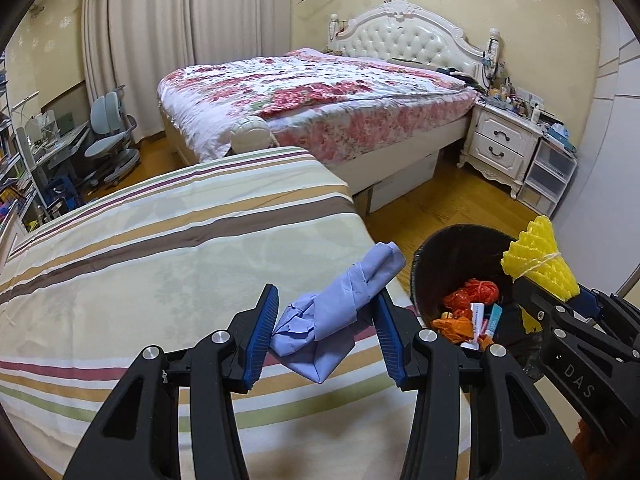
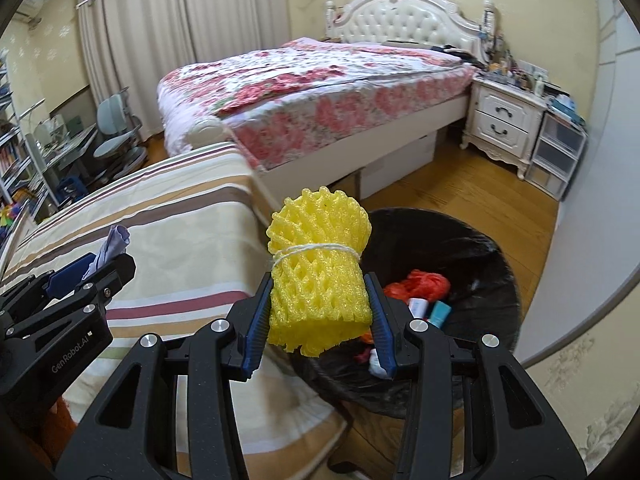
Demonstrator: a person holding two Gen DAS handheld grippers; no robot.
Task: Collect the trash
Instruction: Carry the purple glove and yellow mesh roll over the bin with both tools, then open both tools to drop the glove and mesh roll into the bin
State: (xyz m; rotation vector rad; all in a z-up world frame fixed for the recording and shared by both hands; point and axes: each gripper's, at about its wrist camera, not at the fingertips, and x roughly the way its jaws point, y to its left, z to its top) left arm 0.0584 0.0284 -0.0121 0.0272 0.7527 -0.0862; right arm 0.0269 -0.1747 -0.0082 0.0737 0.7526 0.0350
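Note:
My left gripper (image 1: pixel 326 332) is shut on a crumpled blue paper wad (image 1: pixel 340 308), held above the striped bed (image 1: pixel 160 264) near its right edge. My right gripper (image 2: pixel 318 322) is shut on a yellow foam net bundle (image 2: pixel 318 276) tied with white string, held over the near rim of the black-lined trash bin (image 2: pixel 480 248). The bin holds red and orange wrappers and small tubes. In the left wrist view the bin (image 1: pixel 440 256) and the yellow bundle (image 1: pixel 538 260) show at right. In the right wrist view the left gripper (image 2: pixel 96 272) with the blue paper (image 2: pixel 116 240) shows at left.
A floral-covered bed (image 1: pixel 320 92) with a white headboard stands behind. A white nightstand (image 1: pixel 500 140) and plastic drawers (image 1: pixel 550 176) stand at the right wall. A desk and blue chair (image 1: pixel 108 140) are at far left. Wooden floor (image 2: pixel 460 192) lies around the bin.

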